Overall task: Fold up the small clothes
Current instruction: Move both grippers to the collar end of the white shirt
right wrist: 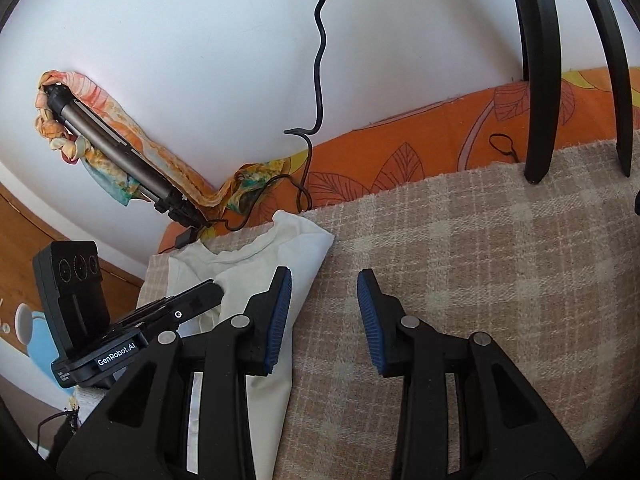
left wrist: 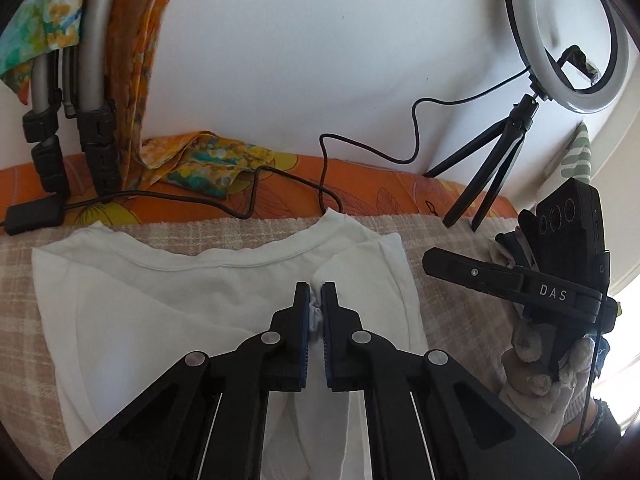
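Observation:
A small white shirt (left wrist: 160, 304) lies flat on a beige checked cloth (left wrist: 452, 304), neckline toward the wall. Its right side is folded in over the body. My left gripper (left wrist: 316, 300) is shut on a bunch of the white fabric near the middle, just below the neckline. My right gripper (right wrist: 324, 296) is open and empty, low over the beige cloth (right wrist: 460, 264) just right of the shirt's edge (right wrist: 308, 256). The right gripper's body also shows in the left wrist view (left wrist: 520, 280), to the right of the shirt.
A ring light on a black tripod (left wrist: 492, 172) stands at the back right, its legs on the cloth (right wrist: 540, 80). Black cables (left wrist: 328, 176) cross the orange leaf-print sheet (left wrist: 360, 196) by the white wall. A second tripod wrapped in a patterned scarf (left wrist: 100, 92) stands back left.

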A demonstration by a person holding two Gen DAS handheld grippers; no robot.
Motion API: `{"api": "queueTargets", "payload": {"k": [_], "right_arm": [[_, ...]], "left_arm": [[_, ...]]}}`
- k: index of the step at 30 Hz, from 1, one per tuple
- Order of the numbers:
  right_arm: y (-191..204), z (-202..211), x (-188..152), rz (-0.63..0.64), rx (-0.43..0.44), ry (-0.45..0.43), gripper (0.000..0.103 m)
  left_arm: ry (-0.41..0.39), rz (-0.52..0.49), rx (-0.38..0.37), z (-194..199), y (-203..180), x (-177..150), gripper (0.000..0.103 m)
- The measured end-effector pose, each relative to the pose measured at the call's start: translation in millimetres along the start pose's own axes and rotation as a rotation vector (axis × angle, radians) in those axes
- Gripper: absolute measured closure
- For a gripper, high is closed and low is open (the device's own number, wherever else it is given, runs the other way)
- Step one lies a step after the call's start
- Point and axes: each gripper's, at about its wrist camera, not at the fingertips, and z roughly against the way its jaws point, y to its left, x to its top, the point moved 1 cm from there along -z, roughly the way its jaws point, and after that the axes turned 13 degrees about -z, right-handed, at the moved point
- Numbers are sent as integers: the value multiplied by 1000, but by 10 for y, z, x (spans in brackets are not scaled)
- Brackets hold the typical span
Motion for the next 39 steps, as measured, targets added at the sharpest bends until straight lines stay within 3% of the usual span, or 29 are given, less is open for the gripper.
{"api": "queueTargets", "payload": {"k": [5,11,12,13,14,16,18,19,21,22,23,26,30,35,39], "right_arm": [[31,-149,81,-17,52,41,66],[142,-342,131,2,28,45,66],[194,-334,134,24,-1,30,68],[268,-326,141,61,-52,12,92],[357,-324,157,104,-118,-3,97],[514,-305,193,172,-210,-50,97],[619,-300,189,208,-246,-67,97],[645,-287,180,220,-259,-76,96],[600,-243,181,206,-235,-68,77],[554,-197,179,182,-215,-80,59],[507,-143,172,163,-187,-88,53],[344,-72,142,110,-89,-47,53],[139,43,52,30,14,-9,53],[104,130,-153,107,3,15,53],[207,-19,-177,159,-46,30,53]], "left_arm": [[-12,63,64,50,253,-87,99],[-17,66,49,38,306,-140,99],[-22,65,46,13,274,-131,99],[-25,60,47,13,266,-130,99],[-27,60,50,16,267,-133,99],[-32,60,53,9,258,-133,99],[-38,65,53,17,260,-135,99],[-47,65,53,53,264,-143,99],[-59,60,51,101,253,-144,99],[-61,55,49,116,244,-139,99],[-64,49,49,140,230,-129,99],[-56,56,10,240,231,-82,91],[-100,41,-7,615,350,-19,89],[-101,11,103,1002,761,-136,88],[-75,127,94,975,1157,-285,87]]}}
